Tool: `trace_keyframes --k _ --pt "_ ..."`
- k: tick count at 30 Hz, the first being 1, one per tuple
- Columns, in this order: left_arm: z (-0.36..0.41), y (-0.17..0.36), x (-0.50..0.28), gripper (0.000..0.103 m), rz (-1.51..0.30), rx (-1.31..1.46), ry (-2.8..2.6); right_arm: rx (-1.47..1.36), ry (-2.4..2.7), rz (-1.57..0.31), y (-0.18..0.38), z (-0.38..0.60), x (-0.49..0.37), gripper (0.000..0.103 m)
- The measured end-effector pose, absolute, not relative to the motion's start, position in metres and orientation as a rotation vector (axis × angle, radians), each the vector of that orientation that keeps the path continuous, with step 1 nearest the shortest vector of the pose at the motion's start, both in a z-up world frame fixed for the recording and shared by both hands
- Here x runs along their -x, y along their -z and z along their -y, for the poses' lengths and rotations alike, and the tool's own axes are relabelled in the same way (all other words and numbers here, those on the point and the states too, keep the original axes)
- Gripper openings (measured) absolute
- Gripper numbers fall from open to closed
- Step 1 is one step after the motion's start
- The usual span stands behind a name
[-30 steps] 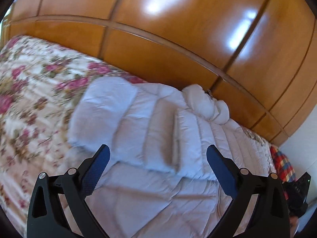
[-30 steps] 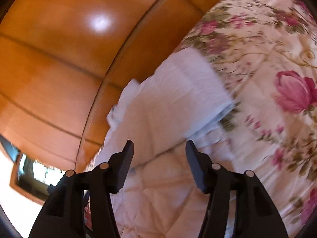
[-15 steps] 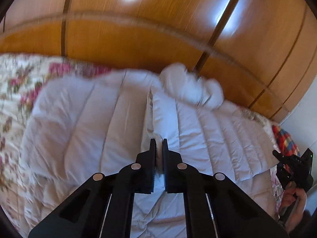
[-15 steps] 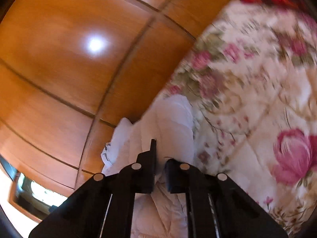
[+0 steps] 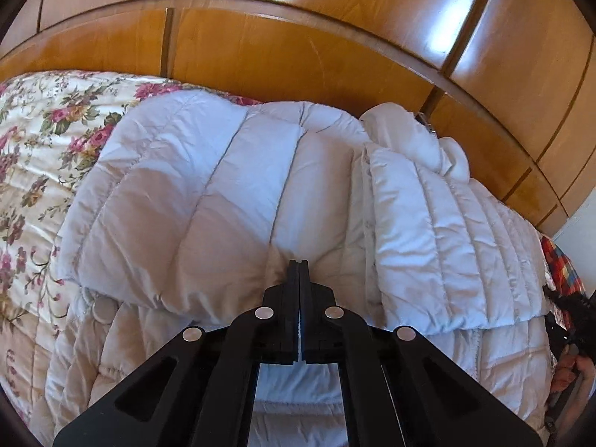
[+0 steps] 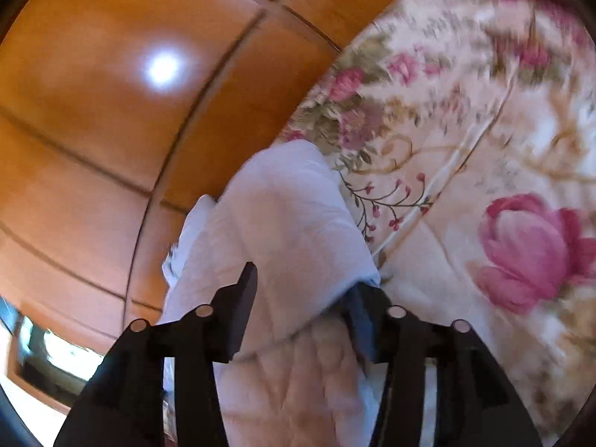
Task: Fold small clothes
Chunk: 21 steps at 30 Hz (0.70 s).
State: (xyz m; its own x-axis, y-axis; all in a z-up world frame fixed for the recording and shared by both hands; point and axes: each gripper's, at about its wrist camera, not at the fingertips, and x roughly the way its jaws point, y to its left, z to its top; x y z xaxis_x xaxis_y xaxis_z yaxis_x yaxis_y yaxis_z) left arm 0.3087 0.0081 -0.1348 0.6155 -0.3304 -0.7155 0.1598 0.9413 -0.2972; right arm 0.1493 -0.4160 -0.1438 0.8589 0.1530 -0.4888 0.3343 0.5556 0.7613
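Note:
A white quilted puffer jacket lies on the bed with both sleeves folded across its body and its hood bunched near the wardrobe. My left gripper is shut, its tips resting against the jacket's lower middle; whether fabric is pinched between them cannot be seen. In the right wrist view the jacket runs between the fingers of my right gripper, which is open around a folded edge. The right finger is partly hidden under the cloth.
A floral bedspread covers the bed and also shows in the right wrist view. A glossy wooden wardrobe stands close behind the bed. A plaid cloth and the other gripper in a hand show at far right.
The left gripper closed from wide open a second ago and stays shut on the jacket's middle. The right gripper was open, shut half a second ago, and is now open again around the jacket's edge.

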Motion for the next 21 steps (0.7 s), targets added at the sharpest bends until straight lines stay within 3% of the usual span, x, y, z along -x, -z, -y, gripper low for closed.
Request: trace_keyframes --k 6,10,15,21 --pt "0.009 0.088 -0.274 0.000 -0.704 0.128 0.311 -0.656 0.223 -0.524 0.093 0.382 -0.126 0.045" --pt "0.049 0.075 -0.278 0.000 -0.684 0.000 0.355 -0.435 0.150 -0.550 0.074 0.347 -0.169 0.044" --pt "0.077 0.097 -0.305 0.000 -0.761 -0.112 0.330 -0.224 0.117 -0.654 0.091 0.313 -0.219 0.045" --pt "0.055 0.127 -0.331 0.000 -0.815 -0.109 0.244 -0.187 0.107 -0.766 0.129 0.303 -0.259 0.046"
